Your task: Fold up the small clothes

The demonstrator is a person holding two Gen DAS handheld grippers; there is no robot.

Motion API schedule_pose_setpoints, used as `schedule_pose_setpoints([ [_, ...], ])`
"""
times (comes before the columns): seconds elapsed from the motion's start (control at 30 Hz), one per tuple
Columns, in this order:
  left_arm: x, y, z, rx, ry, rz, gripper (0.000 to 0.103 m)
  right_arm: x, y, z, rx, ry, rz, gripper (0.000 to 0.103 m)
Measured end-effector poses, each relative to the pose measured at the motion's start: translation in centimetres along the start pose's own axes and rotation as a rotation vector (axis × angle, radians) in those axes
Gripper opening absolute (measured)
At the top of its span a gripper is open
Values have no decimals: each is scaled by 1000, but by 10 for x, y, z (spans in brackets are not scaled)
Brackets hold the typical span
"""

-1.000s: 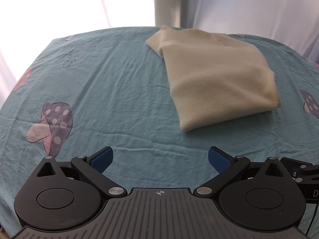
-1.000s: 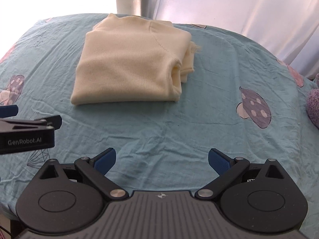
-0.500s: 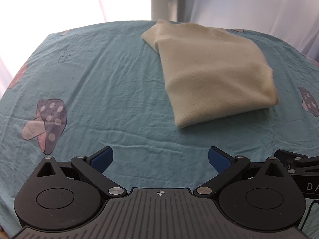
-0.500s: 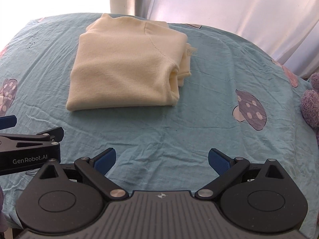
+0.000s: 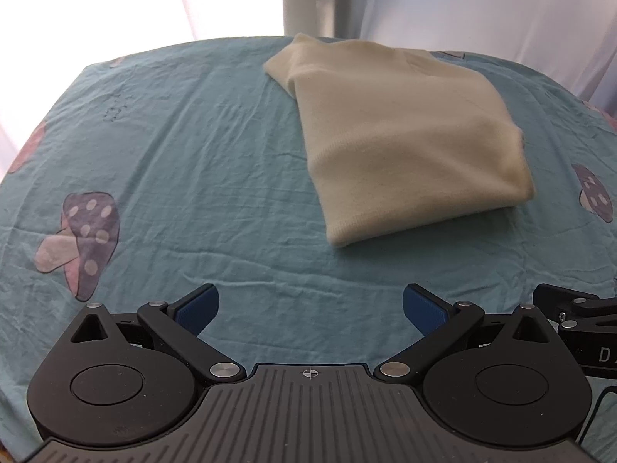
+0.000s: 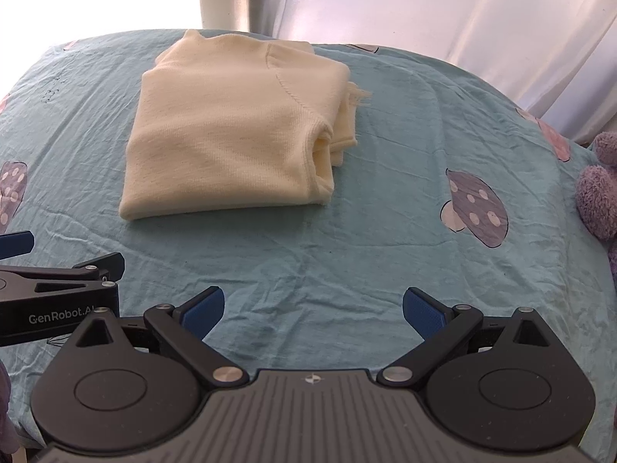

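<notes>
a: left gripper (image 5: 307, 308) low over the teal mushroom-print sheet (image 5: 193, 154), fingers spread, nothing held. cream sweater (image 5: 408, 135) lies folded ahead to its right, well apart.

b: right gripper (image 6: 313, 308) the same, level, fingers apart and empty. looks folded already, so probably both parked clear of it.

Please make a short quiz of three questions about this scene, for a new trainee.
1. True or false: the left gripper is shut on the cream sweater.
2. What lies at the right edge of the teal sheet: A) plush toy, B) book, C) shoe?
3. Fill in: the sweater lies ____ on the sheet, and the right gripper is not touching it.

Key: 1 false; 2 A; 3 folded.
</notes>
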State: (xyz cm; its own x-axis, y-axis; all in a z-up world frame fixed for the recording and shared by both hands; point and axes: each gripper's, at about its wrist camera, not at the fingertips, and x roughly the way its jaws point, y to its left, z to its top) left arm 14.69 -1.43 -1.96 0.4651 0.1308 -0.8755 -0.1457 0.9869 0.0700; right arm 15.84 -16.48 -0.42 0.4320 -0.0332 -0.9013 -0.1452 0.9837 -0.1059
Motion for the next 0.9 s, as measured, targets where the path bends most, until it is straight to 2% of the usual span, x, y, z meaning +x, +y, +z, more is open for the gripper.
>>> schedule_pose_setpoints([
  [0.9,0,-1,1,-5,7,2,103,-2,-1,3,-5,-6,10,99],
])
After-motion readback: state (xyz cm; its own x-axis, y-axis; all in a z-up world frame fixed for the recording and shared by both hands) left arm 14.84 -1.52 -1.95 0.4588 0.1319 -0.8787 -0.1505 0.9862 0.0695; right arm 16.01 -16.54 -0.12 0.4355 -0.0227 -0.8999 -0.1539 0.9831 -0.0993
